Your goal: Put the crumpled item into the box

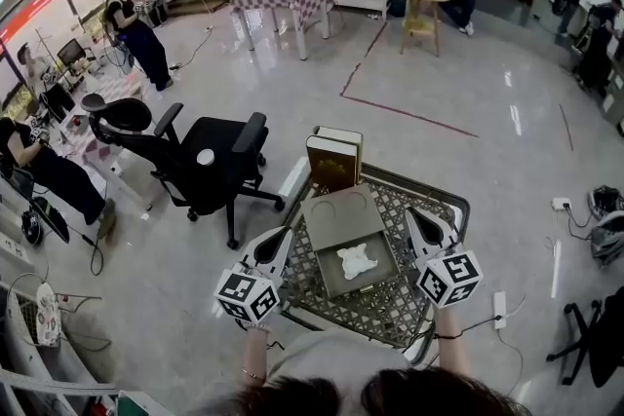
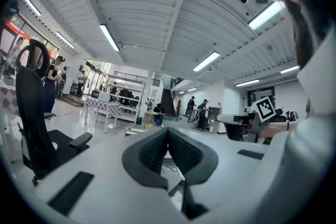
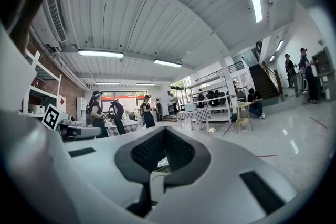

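A white crumpled item (image 1: 357, 260) lies inside the open grey box (image 1: 325, 270), whose lid (image 1: 337, 209) is folded back toward the far side. The box stands on a dark metal lattice table (image 1: 390, 299). My left gripper (image 1: 283, 235) hovers just left of the box, shut with nothing in it. My right gripper (image 1: 415, 215) is held just right of the box, also shut and empty. In the left gripper view the left gripper (image 2: 168, 131) points out across the room with its jaws met. In the right gripper view the right gripper (image 3: 165, 130) does the same.
Two upright books (image 1: 334, 159) stand at the table's far edge behind the box. A black office chair (image 1: 210, 161) is on the floor to the left. A power strip (image 1: 500, 309) lies on the floor to the right. Several people and tables fill the far room.
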{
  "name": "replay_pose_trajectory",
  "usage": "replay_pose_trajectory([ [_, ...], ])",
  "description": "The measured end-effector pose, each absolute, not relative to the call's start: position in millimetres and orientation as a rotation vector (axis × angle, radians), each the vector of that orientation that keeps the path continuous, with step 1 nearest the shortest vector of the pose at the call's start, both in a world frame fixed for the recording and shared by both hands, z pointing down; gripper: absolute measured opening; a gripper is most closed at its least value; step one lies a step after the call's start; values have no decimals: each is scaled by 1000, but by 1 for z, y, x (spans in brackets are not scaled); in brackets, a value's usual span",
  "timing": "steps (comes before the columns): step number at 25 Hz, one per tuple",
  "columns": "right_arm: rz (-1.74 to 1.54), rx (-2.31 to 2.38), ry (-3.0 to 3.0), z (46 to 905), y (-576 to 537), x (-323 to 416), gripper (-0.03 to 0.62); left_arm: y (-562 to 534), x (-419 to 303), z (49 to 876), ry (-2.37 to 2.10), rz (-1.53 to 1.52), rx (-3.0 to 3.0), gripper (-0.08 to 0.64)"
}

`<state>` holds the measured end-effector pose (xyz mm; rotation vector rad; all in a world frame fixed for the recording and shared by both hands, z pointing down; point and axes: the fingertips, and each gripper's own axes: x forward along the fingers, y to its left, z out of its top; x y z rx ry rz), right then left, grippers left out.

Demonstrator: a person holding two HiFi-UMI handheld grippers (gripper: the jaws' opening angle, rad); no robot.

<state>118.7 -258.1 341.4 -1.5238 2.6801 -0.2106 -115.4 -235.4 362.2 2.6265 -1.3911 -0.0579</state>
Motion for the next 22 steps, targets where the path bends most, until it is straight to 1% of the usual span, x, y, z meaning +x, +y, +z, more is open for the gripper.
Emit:
replay_pose_trajectory([
  [22,-207,-1546,2673,344,-252,120,20,-229,-116,359,-1390,-51,2635,17],
])
